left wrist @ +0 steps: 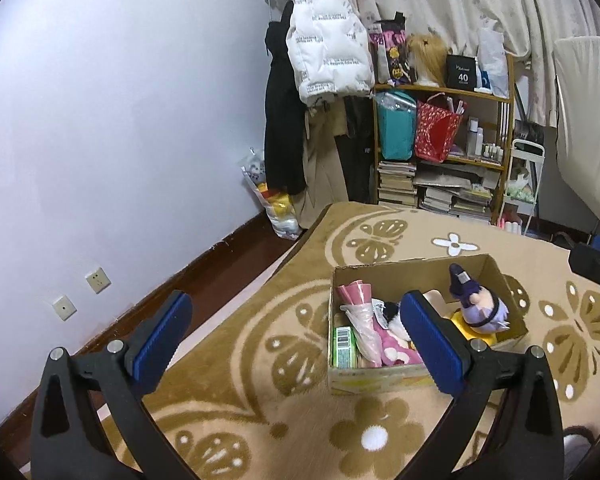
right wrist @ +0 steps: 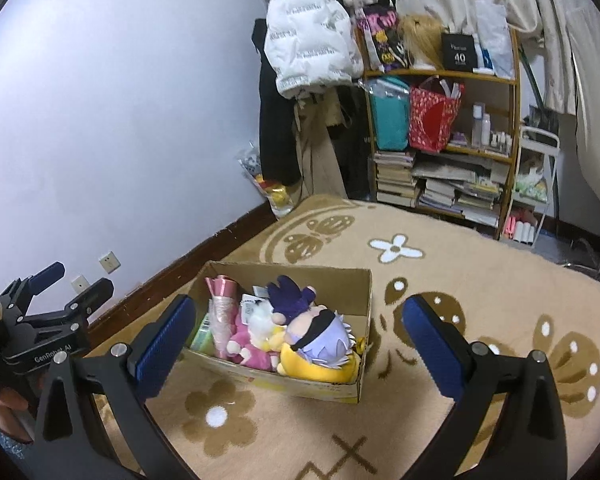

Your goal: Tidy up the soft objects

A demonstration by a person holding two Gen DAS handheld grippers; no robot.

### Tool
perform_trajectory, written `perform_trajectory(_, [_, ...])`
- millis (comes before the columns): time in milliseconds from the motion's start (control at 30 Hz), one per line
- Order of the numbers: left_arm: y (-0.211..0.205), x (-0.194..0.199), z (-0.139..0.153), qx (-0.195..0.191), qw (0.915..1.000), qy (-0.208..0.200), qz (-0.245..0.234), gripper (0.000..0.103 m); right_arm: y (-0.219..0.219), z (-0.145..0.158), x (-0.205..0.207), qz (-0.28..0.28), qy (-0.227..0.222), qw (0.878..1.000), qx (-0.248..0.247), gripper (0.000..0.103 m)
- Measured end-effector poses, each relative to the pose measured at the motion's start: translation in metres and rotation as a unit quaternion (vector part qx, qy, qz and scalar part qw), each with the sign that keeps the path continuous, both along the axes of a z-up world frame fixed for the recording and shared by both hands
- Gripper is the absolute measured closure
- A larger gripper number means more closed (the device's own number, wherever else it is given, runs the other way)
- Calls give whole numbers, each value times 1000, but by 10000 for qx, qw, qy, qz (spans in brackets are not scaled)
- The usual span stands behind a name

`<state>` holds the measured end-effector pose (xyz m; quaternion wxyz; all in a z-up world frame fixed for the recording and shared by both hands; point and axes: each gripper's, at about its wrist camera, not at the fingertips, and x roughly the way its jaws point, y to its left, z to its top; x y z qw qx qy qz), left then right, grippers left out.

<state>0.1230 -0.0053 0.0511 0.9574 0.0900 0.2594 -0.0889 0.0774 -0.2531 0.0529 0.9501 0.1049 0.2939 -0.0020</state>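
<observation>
An open cardboard box (left wrist: 380,378) (right wrist: 364,292) stands on the tan flowered blanket (left wrist: 260,360) (right wrist: 460,280). It holds soft toys: a purple-haired doll (left wrist: 480,304) (right wrist: 320,340) on a yellow plush (right wrist: 312,368), a pink plush (left wrist: 392,350) (right wrist: 248,350), a pink wrapped cone (left wrist: 356,296) (right wrist: 222,300) and a green packet (left wrist: 343,346). My left gripper (left wrist: 296,340) is open and empty, just short of the box. My right gripper (right wrist: 300,344) is open and empty, above the box's near side. The left gripper also shows at the left edge of the right wrist view (right wrist: 64,288).
A wooden shelf (left wrist: 444,92) (right wrist: 440,76) with bags, books and bottles stands behind the bed. Coats and a white puffer jacket (left wrist: 324,40) (right wrist: 308,32) hang beside it. A plastic bag (left wrist: 276,204) sits on the floor by the wall. Dark wooden floor (left wrist: 204,280) runs left of the bed.
</observation>
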Motion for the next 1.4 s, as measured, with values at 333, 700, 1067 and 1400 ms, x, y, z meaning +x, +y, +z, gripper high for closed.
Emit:
perform_trajectory(333, [15, -45, 30, -76, 9997, -245, -11, 1, 18, 32, -42, 125, -299, 9993, -198, 0])
perform_trajectory(700, [18, -98, 39, -147, 9983, -527, -199, 1, 29, 44, -88, 134, -648, 9974, -273, 0])
perform_trajectory(1067, [15, -120, 6, -39, 9985, -510, -176, 1, 39, 23, -115, 130, -747, 9959, -501, 0])
perform_trajectory(1400, [13, -113, -19, 12, 9993, -288, -229, 1, 35, -10, -116, 147, -517, 9981, -288, 0])
